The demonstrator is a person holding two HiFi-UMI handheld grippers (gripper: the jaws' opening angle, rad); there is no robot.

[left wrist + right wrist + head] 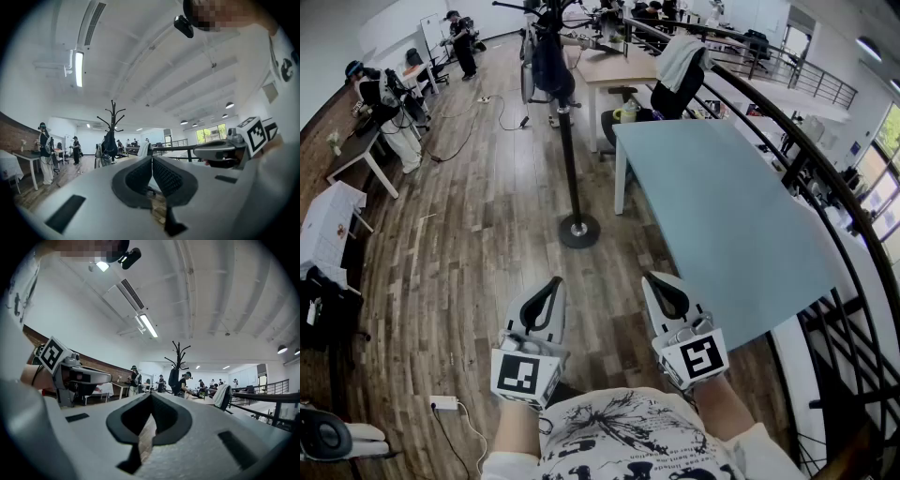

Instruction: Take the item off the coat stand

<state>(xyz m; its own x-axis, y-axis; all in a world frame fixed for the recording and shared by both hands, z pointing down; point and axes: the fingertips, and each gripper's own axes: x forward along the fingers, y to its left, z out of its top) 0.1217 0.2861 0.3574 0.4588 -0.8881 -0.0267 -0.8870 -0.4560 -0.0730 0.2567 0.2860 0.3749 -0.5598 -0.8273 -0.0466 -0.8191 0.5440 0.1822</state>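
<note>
The left tool [553, 281] and right tool [651, 278] are hovering side by side, each pressing its jaws together on nothing; the dark item [549, 66] is hanging on the coat stand [566, 150], well ahead

Wooden floor [487, 244] under coat stand [567, 150] (round base), pale-blue table [722, 216] beside.

Pretty sure this is an open-plan office doing double duty as a lab. People in dark clothes [464, 42] are standing around white-legged benches [352, 152]. Black cables [465, 133] are trailing across the brown wood-plank floor [487, 262], and a long white ceiling strip light [78, 69] is glowing overhead. A black metal railing [787, 131] is curving past a pale blue rectangular bench [722, 216] and a tall black coat stand [566, 150].
</note>
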